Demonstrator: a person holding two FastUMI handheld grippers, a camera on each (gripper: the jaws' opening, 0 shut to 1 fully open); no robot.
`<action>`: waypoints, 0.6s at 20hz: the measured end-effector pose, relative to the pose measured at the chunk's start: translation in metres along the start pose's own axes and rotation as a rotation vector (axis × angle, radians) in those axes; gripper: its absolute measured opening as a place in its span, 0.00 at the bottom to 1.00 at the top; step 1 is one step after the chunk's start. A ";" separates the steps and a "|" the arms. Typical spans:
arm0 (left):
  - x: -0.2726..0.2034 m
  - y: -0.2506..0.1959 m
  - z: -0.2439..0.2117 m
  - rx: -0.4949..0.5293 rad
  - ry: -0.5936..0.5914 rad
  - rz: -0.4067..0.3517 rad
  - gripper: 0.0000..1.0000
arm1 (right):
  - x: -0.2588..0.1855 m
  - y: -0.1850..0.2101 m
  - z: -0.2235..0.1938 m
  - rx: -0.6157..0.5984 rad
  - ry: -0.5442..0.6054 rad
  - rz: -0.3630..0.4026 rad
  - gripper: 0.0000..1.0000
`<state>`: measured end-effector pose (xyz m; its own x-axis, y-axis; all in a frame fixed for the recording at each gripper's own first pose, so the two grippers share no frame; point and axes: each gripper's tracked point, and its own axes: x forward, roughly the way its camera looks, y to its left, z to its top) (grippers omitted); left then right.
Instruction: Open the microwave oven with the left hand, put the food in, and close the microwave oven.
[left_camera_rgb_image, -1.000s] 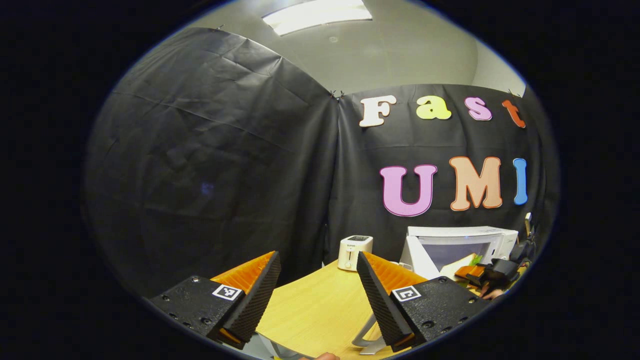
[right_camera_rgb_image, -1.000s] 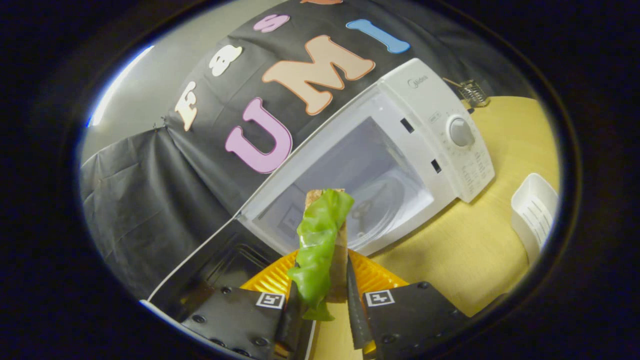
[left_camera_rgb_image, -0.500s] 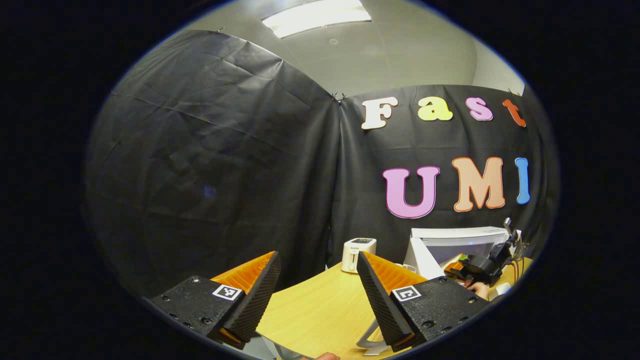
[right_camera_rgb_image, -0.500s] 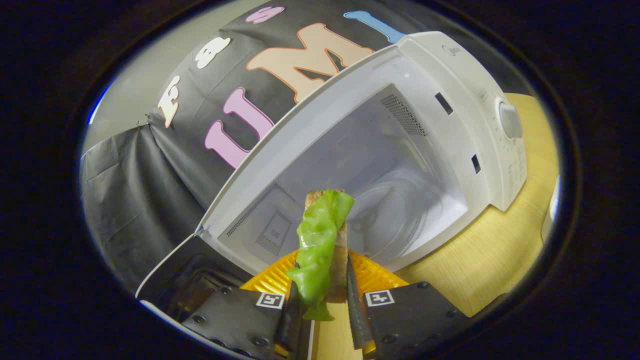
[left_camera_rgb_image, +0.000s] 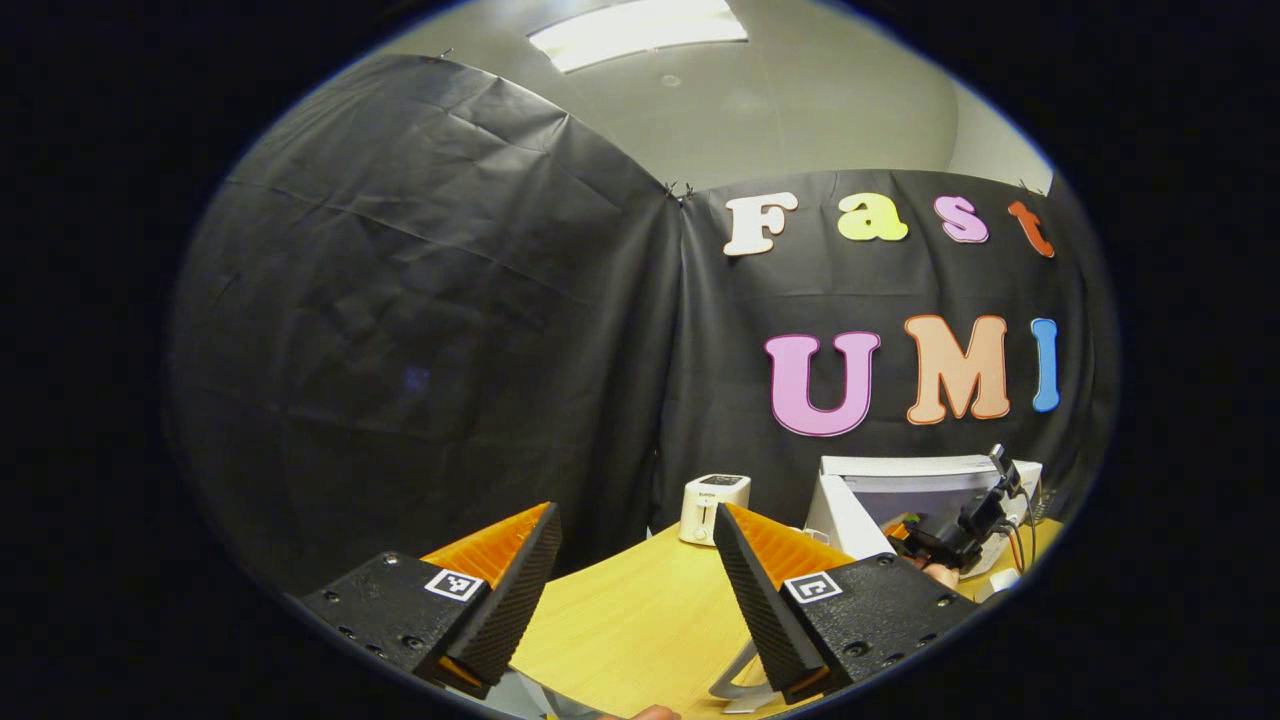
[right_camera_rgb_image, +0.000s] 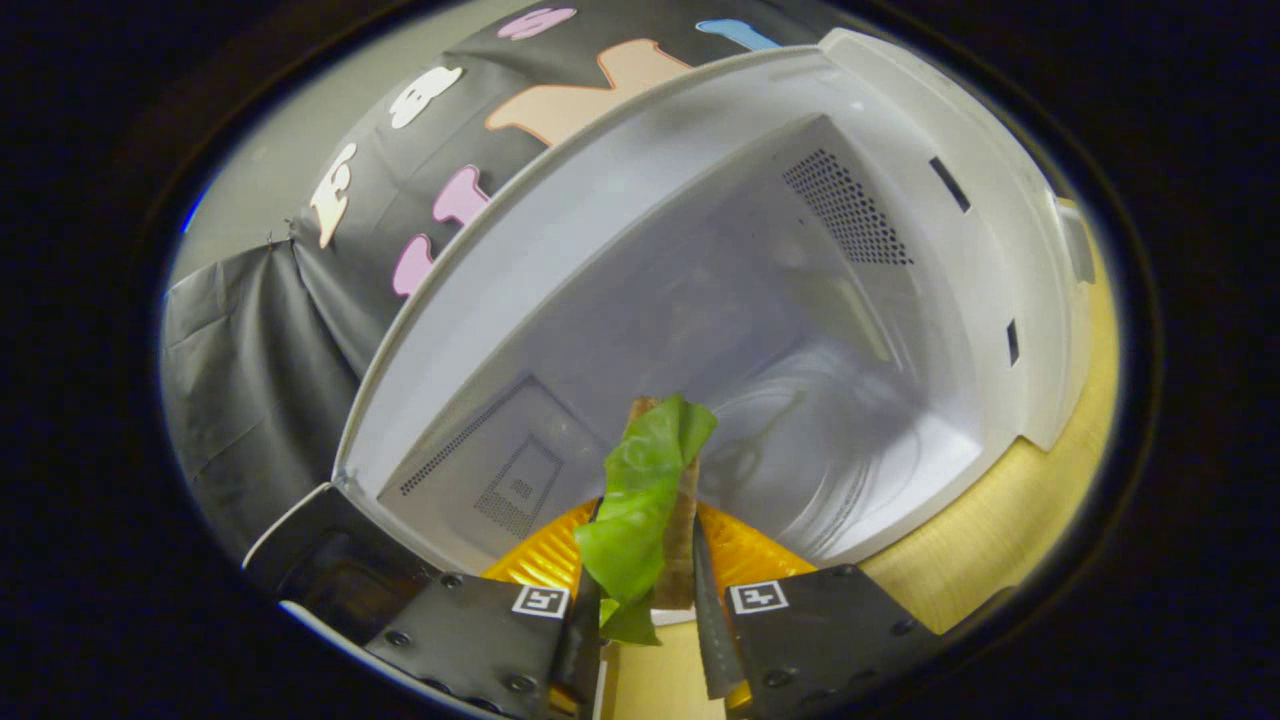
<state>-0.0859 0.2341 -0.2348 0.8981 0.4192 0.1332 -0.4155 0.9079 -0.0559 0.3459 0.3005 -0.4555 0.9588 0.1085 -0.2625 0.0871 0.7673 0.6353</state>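
In the right gripper view, my right gripper (right_camera_rgb_image: 645, 590) is shut on the food (right_camera_rgb_image: 648, 500), a slice of bread with a green lettuce leaf, held edge-up. It sits at the mouth of the white microwave (right_camera_rgb_image: 640, 190), whose cavity and glass turntable (right_camera_rgb_image: 810, 450) lie just ahead. The microwave door (right_camera_rgb_image: 330, 560) hangs open at the lower left. In the left gripper view, my left gripper (left_camera_rgb_image: 635, 570) is open and holds nothing, above the wooden table (left_camera_rgb_image: 640, 620). Far right in that view stands the microwave (left_camera_rgb_image: 925, 480), with the right gripper (left_camera_rgb_image: 960, 530) and a hand at its opening.
A small white toaster (left_camera_rgb_image: 712, 505) stands at the back of the table near the black cloth wall. A white rack-like object (left_camera_rgb_image: 735, 685) lies by my left gripper's right finger. The wooden table (right_camera_rgb_image: 990, 520) runs along the microwave's front in the right gripper view.
My right gripper has carried the food forward, from in front of the microwave to its opening. The left gripper has stayed almost still and open.
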 end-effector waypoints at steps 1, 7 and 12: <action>0.000 0.000 0.000 -0.001 0.001 0.003 0.94 | 0.004 -0.003 0.001 0.004 0.000 -0.003 0.43; 0.005 0.006 -0.005 0.006 0.009 0.021 0.94 | 0.013 -0.022 0.016 -0.076 -0.055 -0.061 0.44; 0.004 -0.001 -0.005 -0.005 0.013 0.005 0.94 | 0.015 -0.055 0.024 -0.236 -0.085 -0.167 0.62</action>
<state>-0.0807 0.2348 -0.2395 0.8978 0.4236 0.1205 -0.4192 0.9058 -0.0616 0.3624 0.2447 -0.4771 0.9565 -0.0776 -0.2814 0.1903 0.8967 0.3997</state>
